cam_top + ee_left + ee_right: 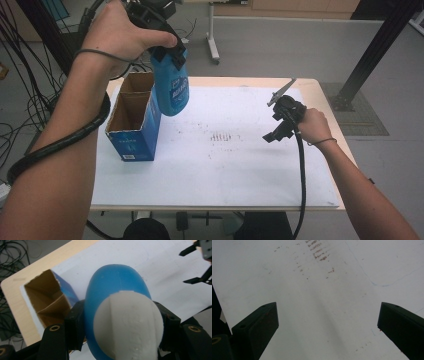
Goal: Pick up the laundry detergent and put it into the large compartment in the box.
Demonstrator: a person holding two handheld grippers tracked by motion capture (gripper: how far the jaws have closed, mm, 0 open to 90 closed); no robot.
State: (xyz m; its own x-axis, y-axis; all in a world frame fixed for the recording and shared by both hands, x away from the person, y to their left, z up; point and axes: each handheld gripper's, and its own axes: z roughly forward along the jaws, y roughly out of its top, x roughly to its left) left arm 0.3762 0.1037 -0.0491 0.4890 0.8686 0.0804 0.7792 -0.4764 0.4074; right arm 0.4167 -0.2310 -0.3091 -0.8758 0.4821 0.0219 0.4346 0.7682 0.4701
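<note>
Bottle (171,85) clamped in left tool (167,54) above box (134,120).

Even, bright light (soft close-up blur)

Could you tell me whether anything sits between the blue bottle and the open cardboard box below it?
Nothing visible does. The left gripper holds the blue bottle in the air beside the box, whose open top shows only a cardboard divider. The right gripper hovers open, well off to the side.

Lab or test room — cable tangle (20,107) on floor, black frame post (375,50).
</note>
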